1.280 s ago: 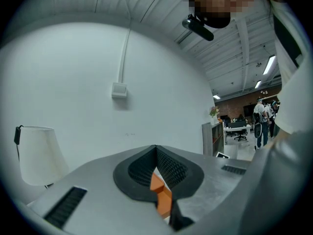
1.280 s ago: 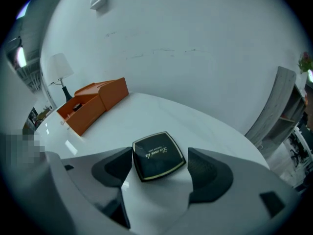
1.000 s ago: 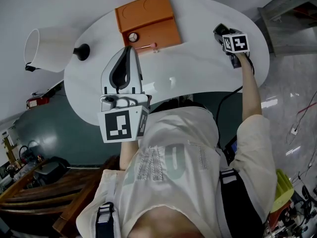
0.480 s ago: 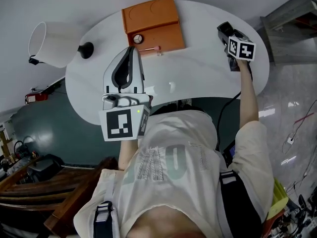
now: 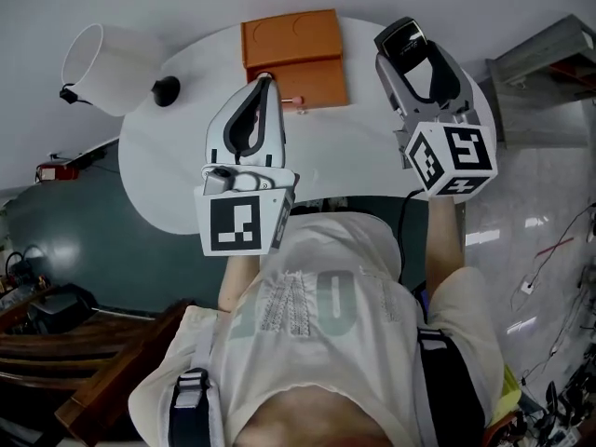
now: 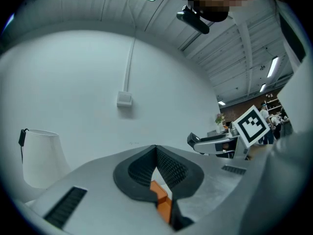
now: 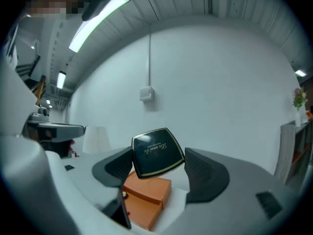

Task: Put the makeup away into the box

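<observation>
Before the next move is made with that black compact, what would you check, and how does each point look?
1. Compact held in the right gripper: ok, it sits between both pads.
2. Box open: ok, the lid lies back.
3. Right gripper over the box: not ok, the box lies ahead and to its left.
4. Left gripper empty: ok, shut on nothing.
5. Left gripper clear of the box: cannot tell, its tip shows at the box's front edge in the head view.
6. All makeup put away: not ok, a pink item lies on the table beside the box.
</observation>
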